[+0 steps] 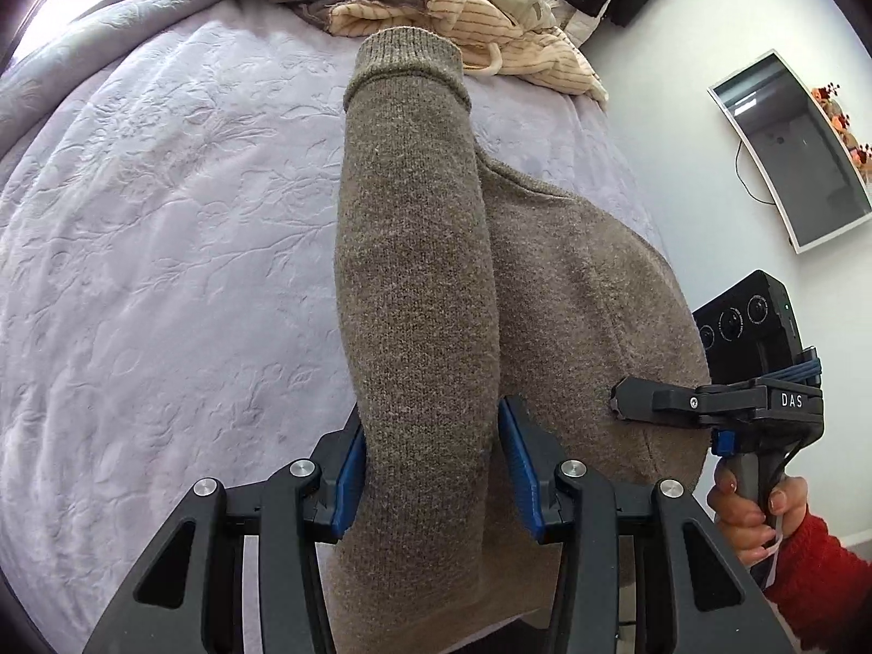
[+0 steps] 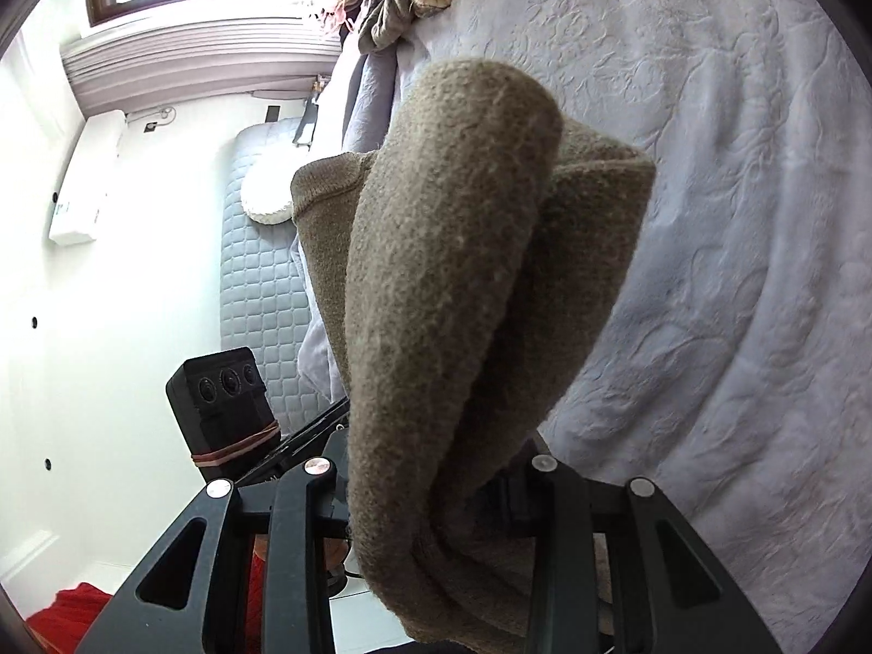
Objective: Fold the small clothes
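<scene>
Left wrist view: left gripper [image 1: 430, 482] is clamping the brown sweater [image 1: 414, 283], sleeve running lengthwise away above the bedspread [image 1: 163, 218]; right wrist view: right gripper [image 2: 430, 496] is pinching folded knit, draping forward.

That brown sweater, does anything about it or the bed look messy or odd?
The brown sweater looks fine, bunched between both grippers. The only mess is a heap of unfolded clothes at the bed's far end.
</scene>
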The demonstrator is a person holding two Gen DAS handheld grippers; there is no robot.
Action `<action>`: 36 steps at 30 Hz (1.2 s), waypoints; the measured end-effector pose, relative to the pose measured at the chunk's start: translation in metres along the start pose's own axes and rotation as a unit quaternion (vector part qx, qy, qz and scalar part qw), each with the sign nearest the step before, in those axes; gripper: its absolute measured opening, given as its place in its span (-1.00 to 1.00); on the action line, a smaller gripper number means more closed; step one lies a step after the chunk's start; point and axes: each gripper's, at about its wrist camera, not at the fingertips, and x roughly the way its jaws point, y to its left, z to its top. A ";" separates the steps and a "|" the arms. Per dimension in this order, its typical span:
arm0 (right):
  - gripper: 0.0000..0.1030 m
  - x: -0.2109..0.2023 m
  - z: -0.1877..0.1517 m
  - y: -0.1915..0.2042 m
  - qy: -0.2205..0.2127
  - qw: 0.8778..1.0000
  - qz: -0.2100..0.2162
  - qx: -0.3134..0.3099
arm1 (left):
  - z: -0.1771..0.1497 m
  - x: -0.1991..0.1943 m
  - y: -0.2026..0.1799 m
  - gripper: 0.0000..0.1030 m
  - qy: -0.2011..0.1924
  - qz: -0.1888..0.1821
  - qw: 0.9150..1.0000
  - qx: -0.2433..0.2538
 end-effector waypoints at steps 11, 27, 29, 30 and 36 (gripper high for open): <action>-0.29 0.103 -0.055 0.010 0.038 0.999 -0.021 0.000 | -0.074 -0.036 0.086 -0.09 0.017 0.049 0.998 -0.040; -0.83 0.048 -0.065 -0.010 -0.043 0.962 -0.269 -0.002 | -0.111 -0.057 0.148 -0.08 0.011 0.145 0.986 -0.080; -0.83 0.054 -0.070 0.006 -0.041 0.962 -0.269 -0.022 | -0.108 -0.060 0.137 -0.08 0.009 0.134 0.989 -0.061; -0.83 0.059 -0.076 0.014 -0.038 0.962 -0.267 -0.035 | -0.107 -0.061 0.129 -0.08 0.009 0.128 0.991 -0.047; -0.83 0.105 -0.092 0.056 0.003 0.947 -0.298 -0.122 | -0.103 -0.038 0.093 -0.08 0.028 0.090 0.996 0.000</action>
